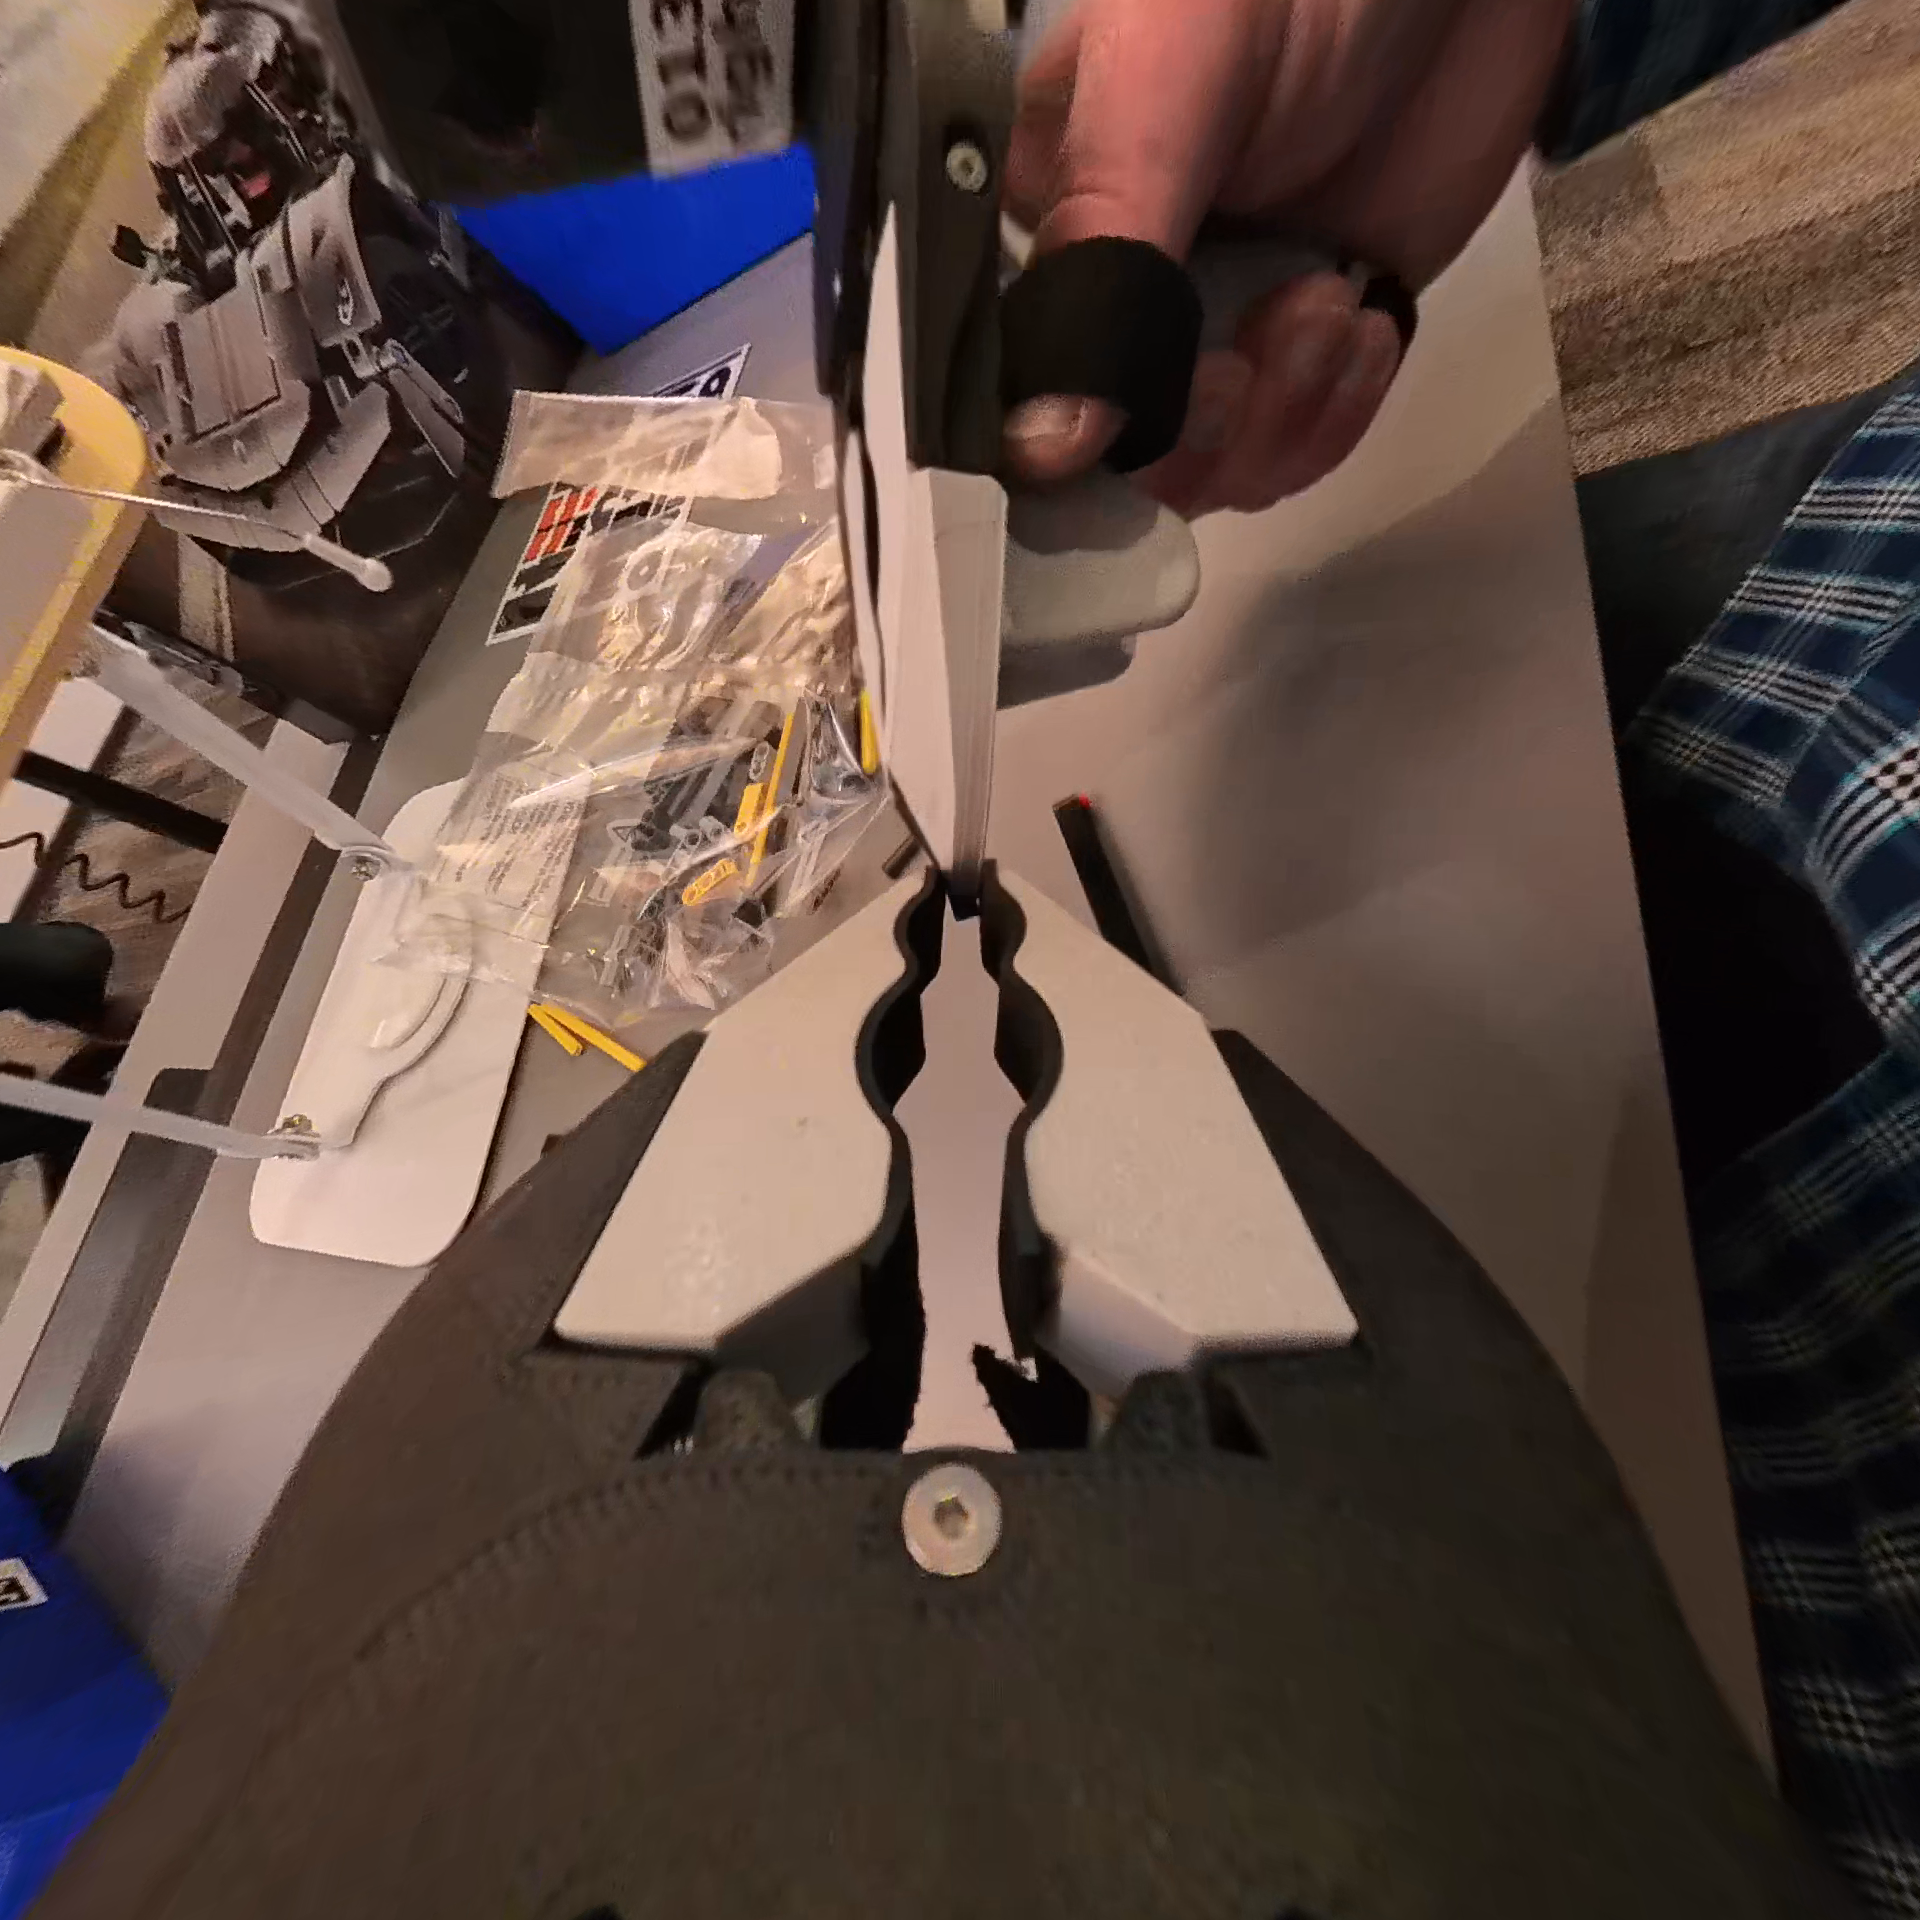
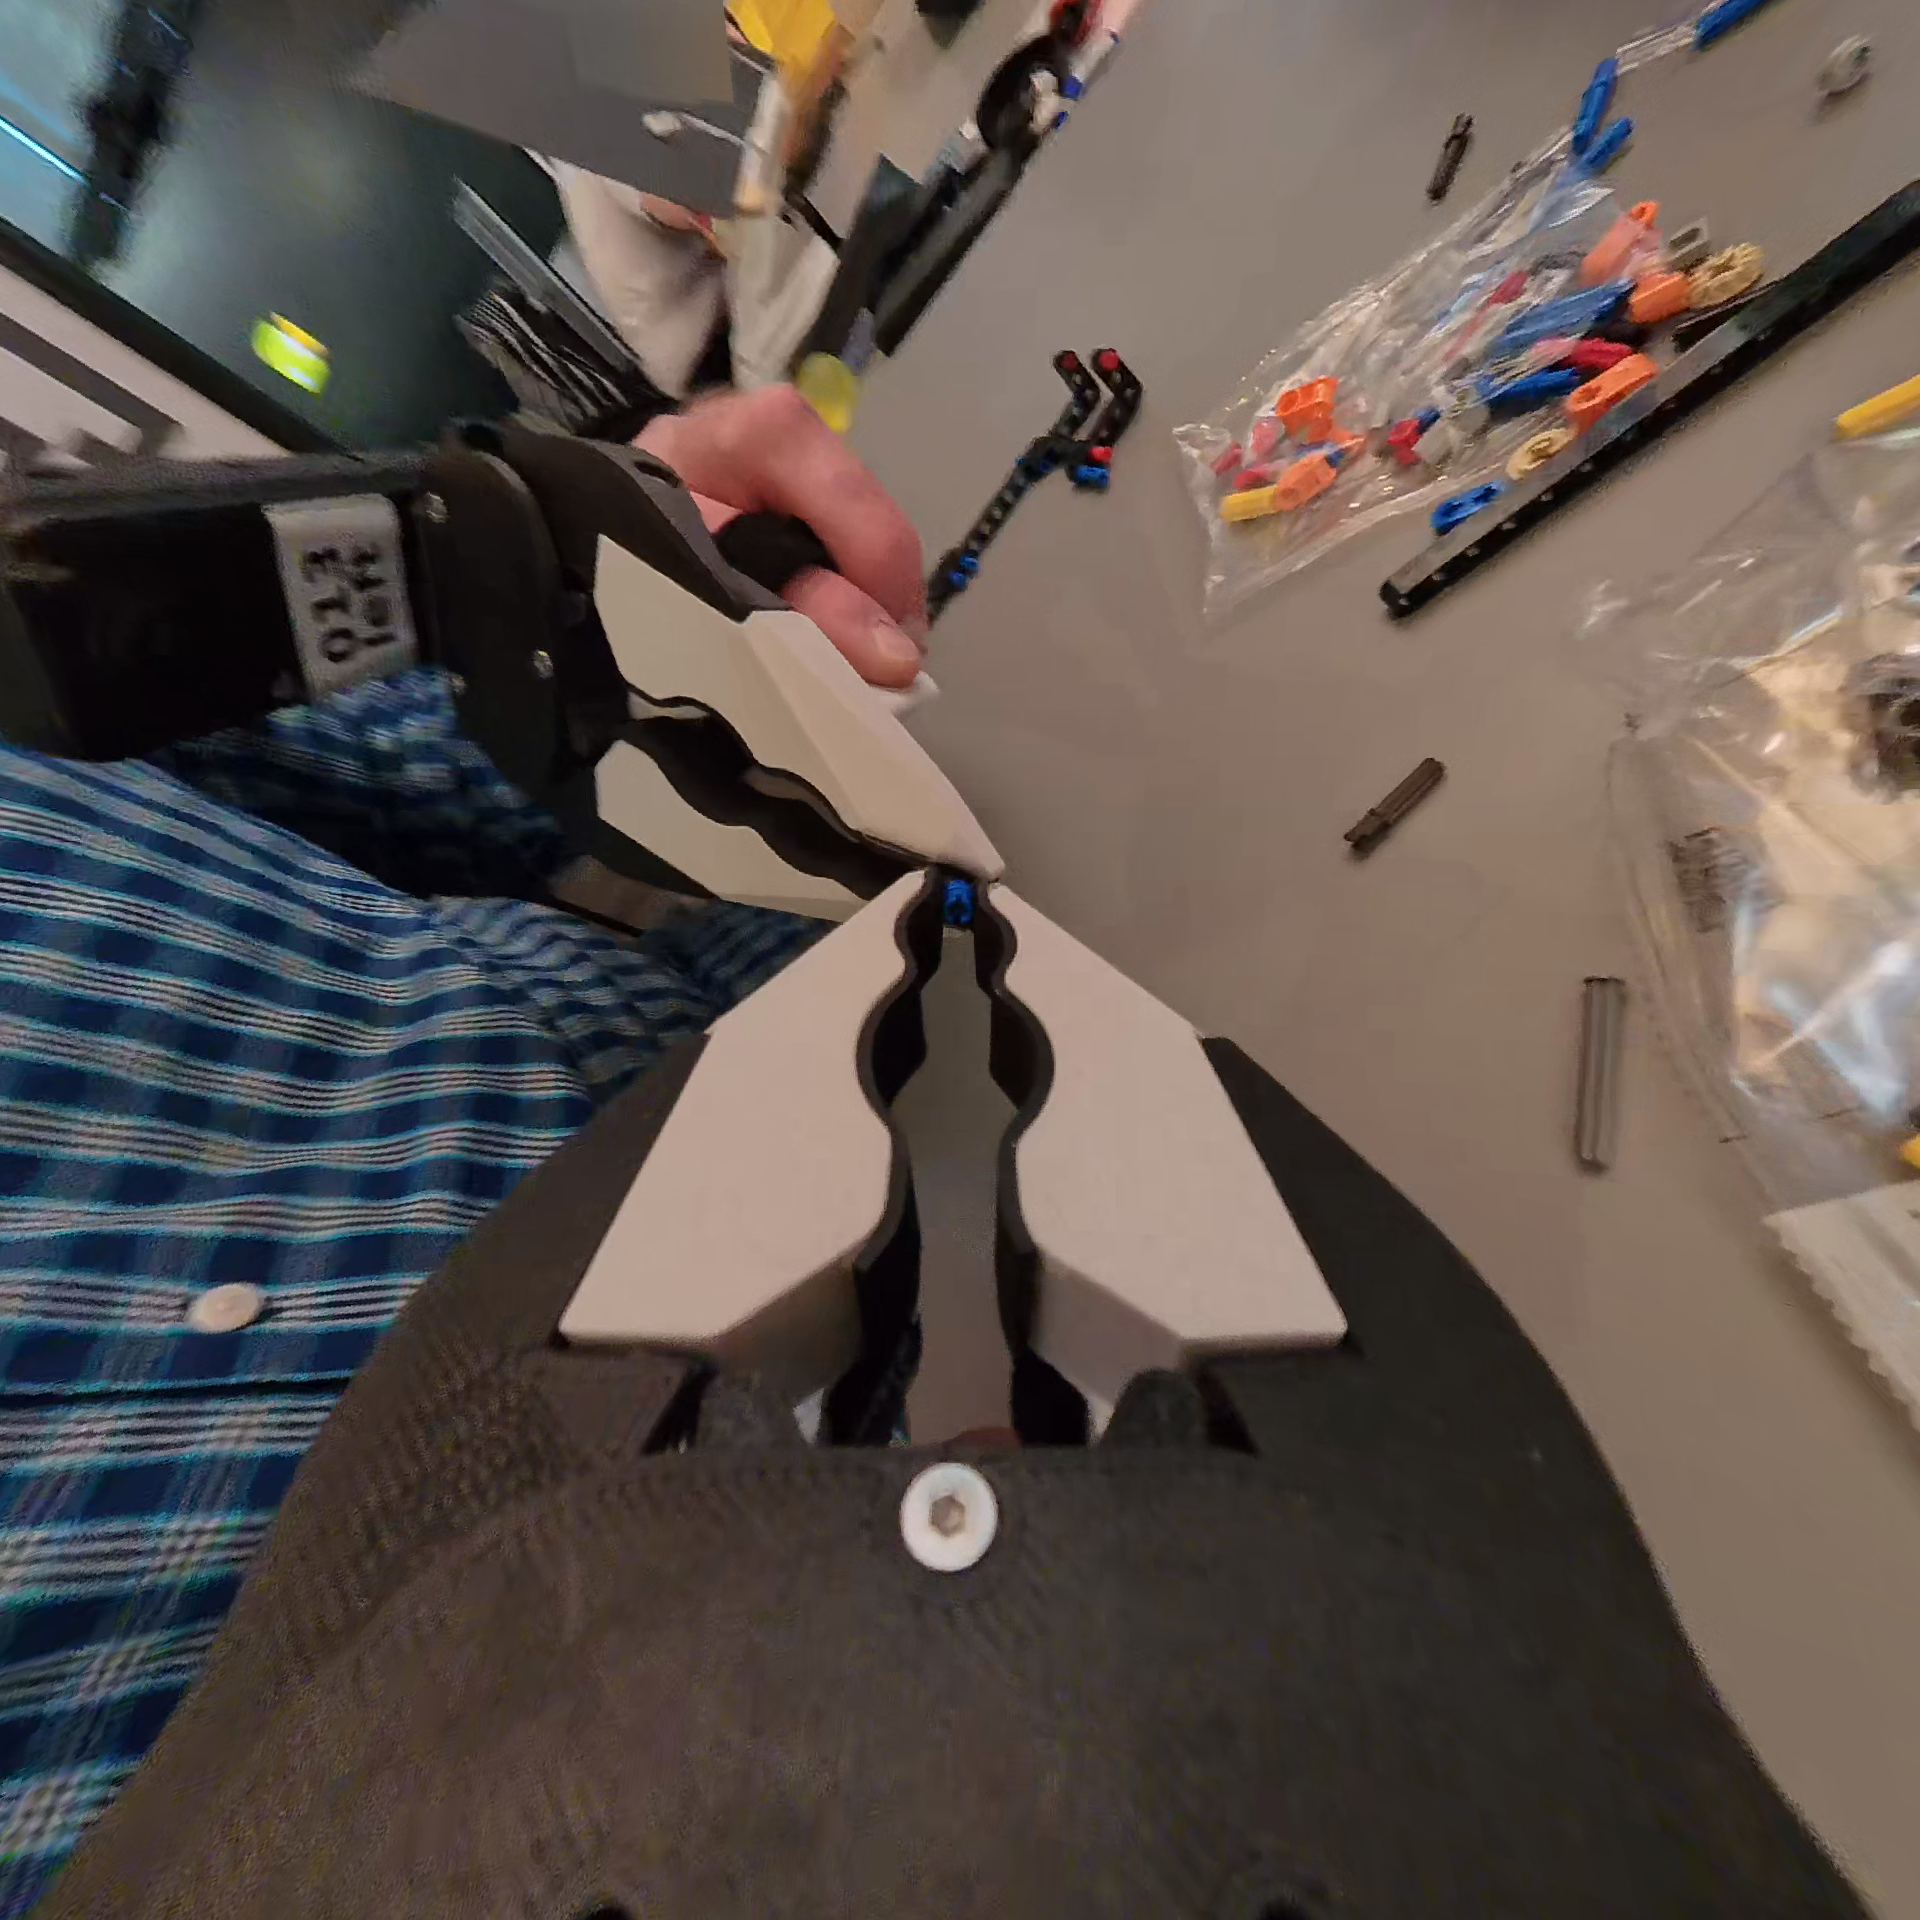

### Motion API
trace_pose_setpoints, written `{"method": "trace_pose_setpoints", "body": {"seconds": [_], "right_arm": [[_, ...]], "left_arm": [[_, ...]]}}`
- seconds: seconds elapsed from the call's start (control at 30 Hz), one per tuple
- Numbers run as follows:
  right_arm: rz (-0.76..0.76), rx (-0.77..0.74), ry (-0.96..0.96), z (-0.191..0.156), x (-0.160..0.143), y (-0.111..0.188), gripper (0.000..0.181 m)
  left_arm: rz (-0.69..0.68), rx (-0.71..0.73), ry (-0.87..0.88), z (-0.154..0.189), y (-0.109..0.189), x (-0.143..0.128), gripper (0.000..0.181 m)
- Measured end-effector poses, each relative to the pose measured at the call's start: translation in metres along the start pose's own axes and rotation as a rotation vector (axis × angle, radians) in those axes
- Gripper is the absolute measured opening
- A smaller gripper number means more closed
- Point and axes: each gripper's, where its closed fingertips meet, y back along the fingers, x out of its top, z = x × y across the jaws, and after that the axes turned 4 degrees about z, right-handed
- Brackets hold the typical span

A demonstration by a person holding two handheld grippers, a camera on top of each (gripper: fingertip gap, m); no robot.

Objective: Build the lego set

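Observation:
A small blue pin (image 2: 958,900) sits between the fingertips of my right gripper (image 2: 958,896), which is shut on it above the grey table. My left gripper (image 2: 977,857) comes in from the left, and its tips meet the same pin. In the left wrist view, my left gripper (image 1: 961,896) is closed to a narrow gap around the dark blue pin (image 1: 962,910). The right gripper (image 1: 966,868) comes down from above, edge-on, onto the pin. A black angled beam assembly (image 2: 1049,457) with blue and red pins lies on the table beyond.
A bag of orange, blue and red parts (image 2: 1455,395), a long black beam (image 2: 1662,416), a black axle (image 2: 1392,805), a grey axle (image 2: 1600,1070) and another clear bag (image 2: 1787,883) lie to the right. A bag of yellow and black parts (image 1: 707,831) and the set box (image 1: 270,343) lie to the left. A person's plaid shirt (image 2: 260,987) is close by. The tips of both grippers are at nearly the same place. My right tips are roughly 9 cm from the black axle (image 2: 1392,805).

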Motion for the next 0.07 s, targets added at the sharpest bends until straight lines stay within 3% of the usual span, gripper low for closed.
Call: {"method": "trace_pose_setpoints", "body": {"seconds": [0.03, 0.07], "right_arm": [[0.028, 0.055, -0.054, -0.0025, 0.0017, 0.0015, 0.002], [0.057, 0.104, -0.105, -0.0044, 0.0034, 0.0029, 0.002]], "left_arm": [[0.013, 0.002, -0.002, -0.0015, 0.0011, 0.0025, 0.004], [0.017, -0.003, -0.002, -0.0018, 0.0016, 0.0039, 0.004]]}}
